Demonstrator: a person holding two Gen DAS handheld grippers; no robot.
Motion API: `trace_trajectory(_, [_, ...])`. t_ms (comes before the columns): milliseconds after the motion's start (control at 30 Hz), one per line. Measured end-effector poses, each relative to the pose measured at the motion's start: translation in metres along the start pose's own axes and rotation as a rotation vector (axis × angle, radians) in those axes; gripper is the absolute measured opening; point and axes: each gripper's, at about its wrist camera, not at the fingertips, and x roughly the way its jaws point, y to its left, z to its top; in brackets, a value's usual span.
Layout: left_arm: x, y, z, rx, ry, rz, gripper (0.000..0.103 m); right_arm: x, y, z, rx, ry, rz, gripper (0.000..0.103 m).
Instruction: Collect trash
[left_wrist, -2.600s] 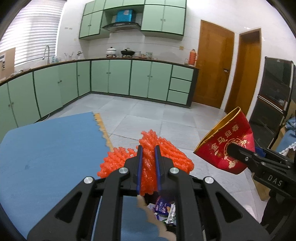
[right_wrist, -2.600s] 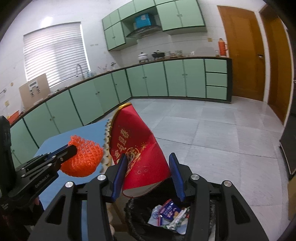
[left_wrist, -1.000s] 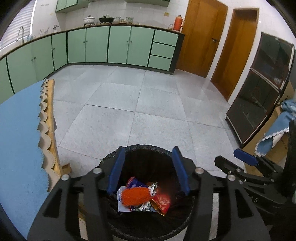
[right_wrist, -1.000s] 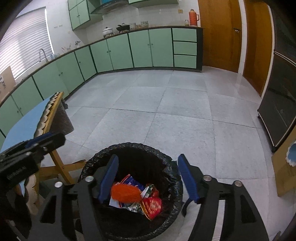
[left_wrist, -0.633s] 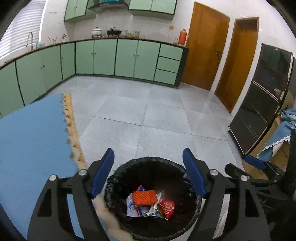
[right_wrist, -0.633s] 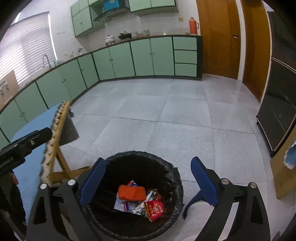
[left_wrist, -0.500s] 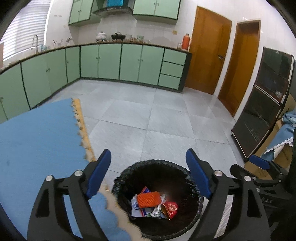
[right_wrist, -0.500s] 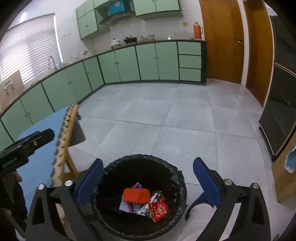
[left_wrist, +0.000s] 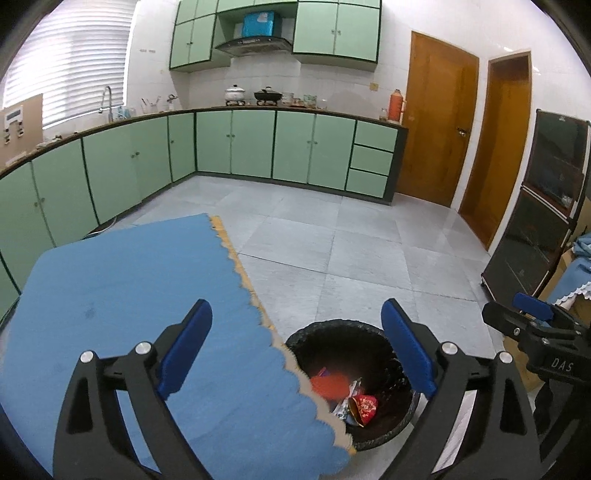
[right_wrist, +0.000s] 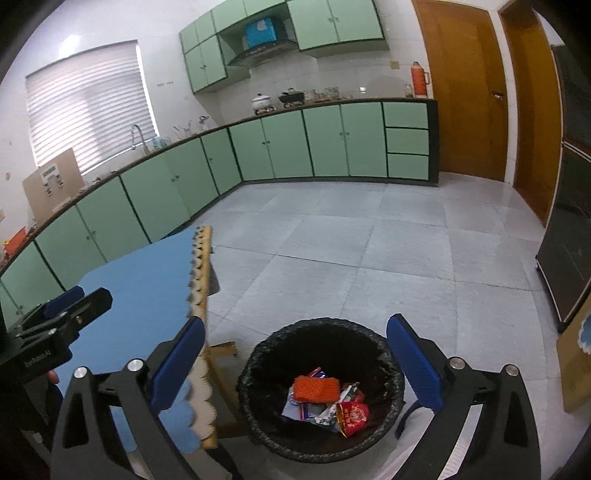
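A black-lined trash bin (right_wrist: 255, 363) stands on the floor beside the blue table (right_wrist: 140, 288). Inside it lie an orange foam net (right_wrist: 316, 389), a red paper packet (right_wrist: 352, 413) and several wrappers. My right gripper (right_wrist: 295, 323) hangs above the bin, jaws wide open and empty. In the left wrist view, my left gripper (left_wrist: 295, 308) is over the table's scalloped edge (left_wrist: 255, 295), left of the bin (left_wrist: 332, 326). Its jaws are opening with nothing between them. The orange net (left_wrist: 330, 384) and red packet (left_wrist: 364, 404) show below it.
Green cabinets (left_wrist: 236, 147) line the far walls, and wooden doors (left_wrist: 436, 129) stand at the back right. A dark glass cabinet (left_wrist: 535, 229) and a cardboard box (right_wrist: 576, 369) are on the right. Grey floor tiles (right_wrist: 369, 251) spread beyond the bin. A wooden table leg (right_wrist: 221, 349) is beside the bin.
The orange net and red packet, once gripped, now lie in the bin. Both grippers have since risen and drawn back from it, and their jaws have spread wider.
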Motion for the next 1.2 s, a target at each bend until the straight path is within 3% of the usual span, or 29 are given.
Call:
trace_trajectory(600, [-0.082, 0.014, -0.009, -0.003, -0.101, 0.053, 0.091, -0.061, 0.047, -0.003, -0.091, -0.097, 0.059, 0.097])
trace_trajectory(1200, [-0.110, 0.018, -0.016, 0.001, -0.155, 0.066, 0.092, -0.092, 0.062, -0.006, -0.119, -0.147, 0.083, 0.097])
